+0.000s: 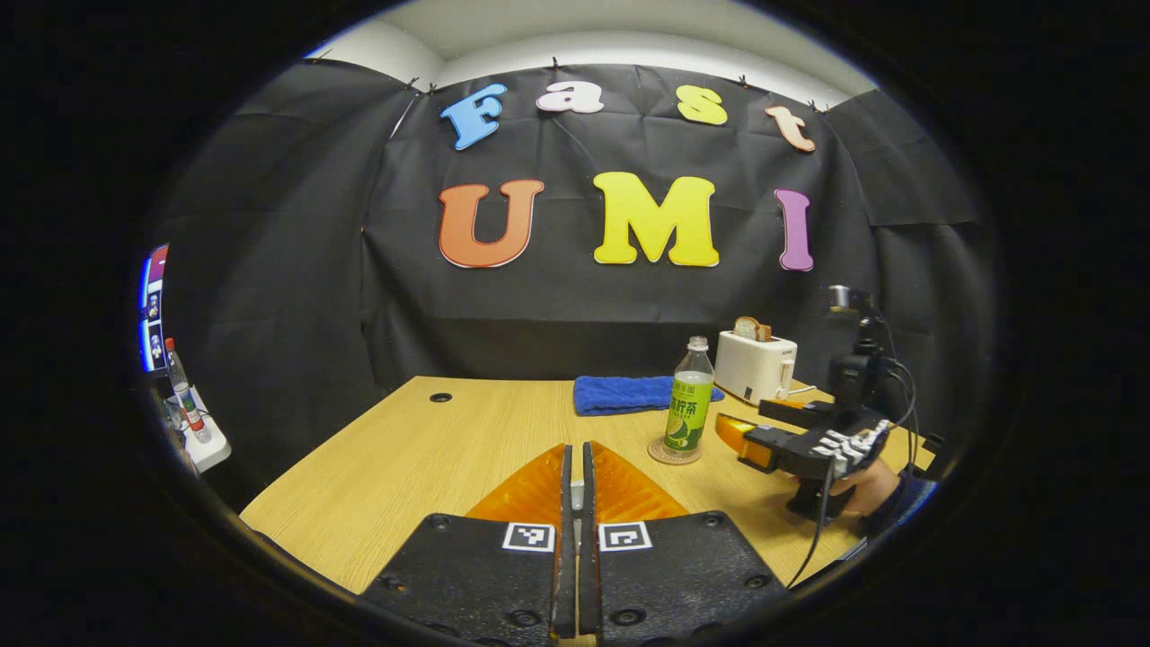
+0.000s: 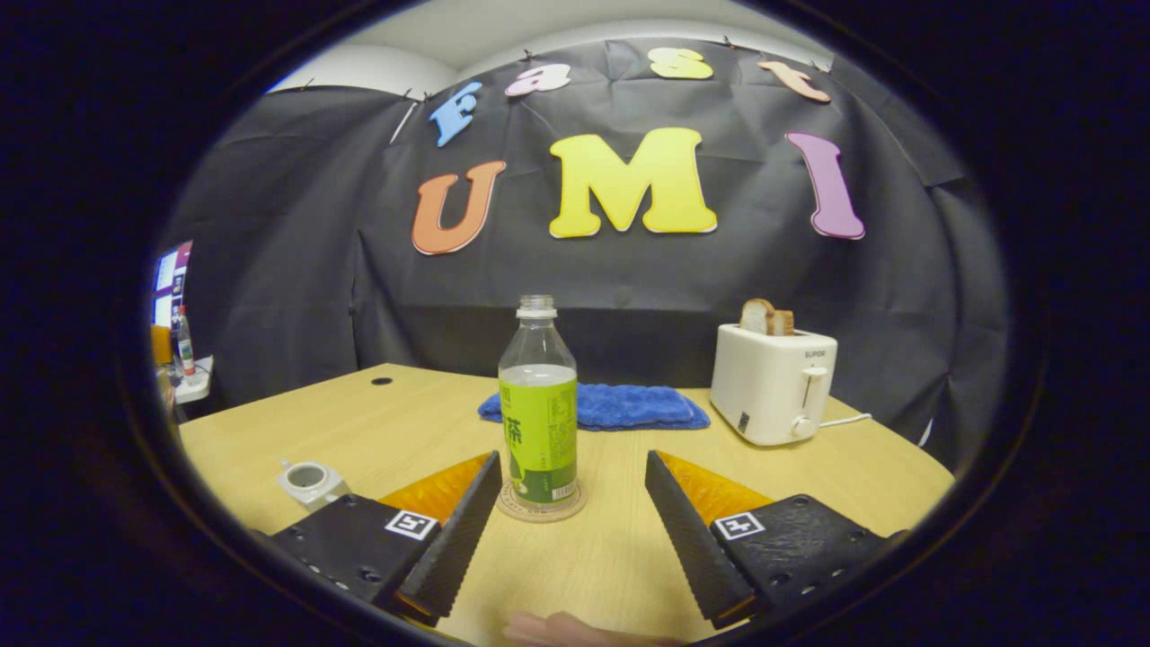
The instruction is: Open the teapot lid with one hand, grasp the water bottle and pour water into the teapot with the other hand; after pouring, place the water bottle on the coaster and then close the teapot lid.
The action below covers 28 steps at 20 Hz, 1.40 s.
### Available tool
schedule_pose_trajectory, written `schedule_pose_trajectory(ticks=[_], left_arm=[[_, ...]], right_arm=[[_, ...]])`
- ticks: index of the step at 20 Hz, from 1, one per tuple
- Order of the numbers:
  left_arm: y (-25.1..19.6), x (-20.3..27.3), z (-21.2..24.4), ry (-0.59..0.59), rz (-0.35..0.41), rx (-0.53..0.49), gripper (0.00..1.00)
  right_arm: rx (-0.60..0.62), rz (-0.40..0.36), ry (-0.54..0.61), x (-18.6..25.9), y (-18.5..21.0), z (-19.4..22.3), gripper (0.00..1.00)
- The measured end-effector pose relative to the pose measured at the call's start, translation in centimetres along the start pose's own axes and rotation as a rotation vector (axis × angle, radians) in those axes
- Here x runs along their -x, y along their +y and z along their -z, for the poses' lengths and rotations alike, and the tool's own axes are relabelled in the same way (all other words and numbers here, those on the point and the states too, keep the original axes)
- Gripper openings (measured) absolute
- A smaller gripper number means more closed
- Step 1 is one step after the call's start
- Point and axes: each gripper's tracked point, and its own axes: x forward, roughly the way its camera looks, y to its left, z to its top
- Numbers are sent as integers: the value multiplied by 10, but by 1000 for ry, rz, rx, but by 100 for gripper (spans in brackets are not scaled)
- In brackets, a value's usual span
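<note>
Bottle: clear plastic water bottle with green label (image 2: 538, 400), uncapped, upright on round woven coaster (image 2: 542, 505), mid-table.
Teapot: small white ceramic teapot (image 2: 309, 483), lid off, top open, left of bottle on light wooden table (image 2: 584, 566).
Right gripper (image 2: 571, 508): fingers spread wide, either side of bottle, not touching; also seen in left gripper view, beside bottle.
Left gripper (image 1: 576, 467): fingers drawn together, a thin gap between; small pale object in the gap, unidentifiable.
Background: blue folded cloth (image 2: 620, 406), white toaster holding bread (image 2: 774, 382).
</note>
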Motion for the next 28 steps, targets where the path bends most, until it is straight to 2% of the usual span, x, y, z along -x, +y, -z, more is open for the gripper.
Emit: schedule_pose_trajectory(ticks=[3, 6, 8, 11, 14, 16, 19, 25, 28], left_arm=[[-9, -9, 2, -15, 3, 5, 4], [2, -23, 6, -19, -66, -37, 4], [3, -30, 14, -10, -83, -33, 4], [-3, -44, 10, -47, -71, 4, 4], [-5, -63, 20, -84, -82, -17, 4], [-21, -77, 34, -102, -27, -34, 5], [-25, -93, 54, -87, -4, -22, 5], [-20, -111, 60, -79, -1, -11, 5], [-23, -120, 61, -90, 17, -1, 5]], right_arm=[[10, -17, -9, 34, -14, 5, 95], [41, 64, -25, 61, -45, 5, 95], [46, 119, -39, 78, -63, 4, 96], [55, 116, -87, 95, -75, -3, 95], [22, 89, -90, 95, -76, -8, 96], [2, 61, -88, 94, -73, -9, 96], [-5, 53, -98, 98, -75, -11, 95], [8, 59, -133, 102, -77, -19, 96], [-1, 50, -113, 99, -74, -13, 96]])
